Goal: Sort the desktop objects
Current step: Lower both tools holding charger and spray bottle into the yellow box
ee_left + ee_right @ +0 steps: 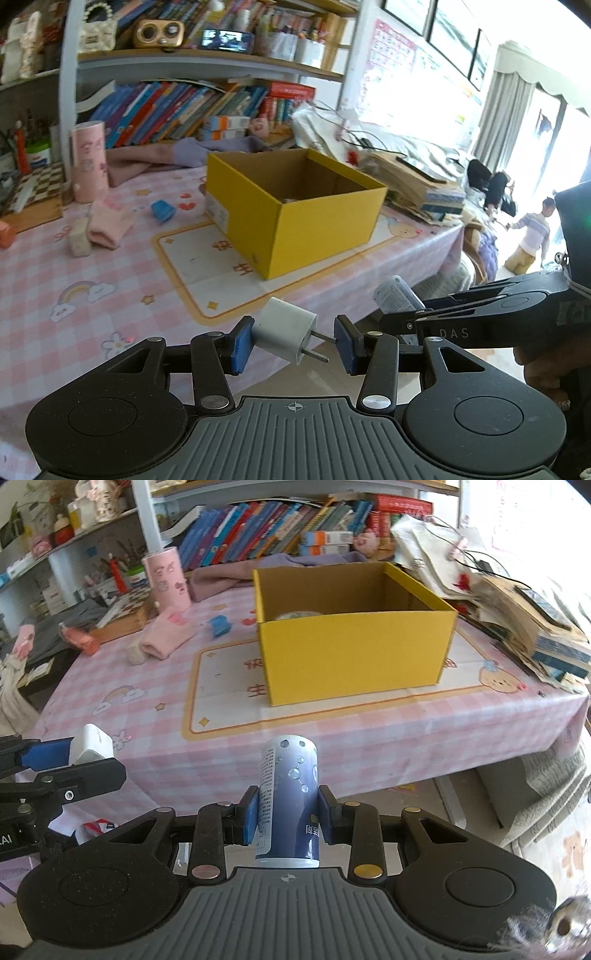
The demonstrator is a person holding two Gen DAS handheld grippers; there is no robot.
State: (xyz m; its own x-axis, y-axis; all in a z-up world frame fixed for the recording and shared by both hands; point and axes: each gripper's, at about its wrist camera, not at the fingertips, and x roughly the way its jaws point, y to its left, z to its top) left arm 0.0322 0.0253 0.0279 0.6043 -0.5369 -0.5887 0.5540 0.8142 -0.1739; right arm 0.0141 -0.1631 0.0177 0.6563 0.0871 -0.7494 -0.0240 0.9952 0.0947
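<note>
My left gripper (293, 345) is shut on a white plug adapter (282, 330), one blue pad against its body and the other at the tips of its two prongs. It hovers over the near edge of the pink checked table (74, 258). My right gripper (288, 812) is shut on a blue-and-white bottle (290, 786), held upright just off the table's front edge. An open yellow cardboard box (351, 661) stands on the table beyond both grippers, with a round item (297, 615) inside. The left wrist view shows the right gripper (399, 321) and its bottle (397, 295) at the right.
Pink socks (109, 221), a small blue object (162, 210) and a pink cylinder (88, 162) lie left of the box. A messy pile of papers and books (517, 620) crowds the table's right end. Bookshelves stand behind. A person (532, 229) stands far off on the right.
</note>
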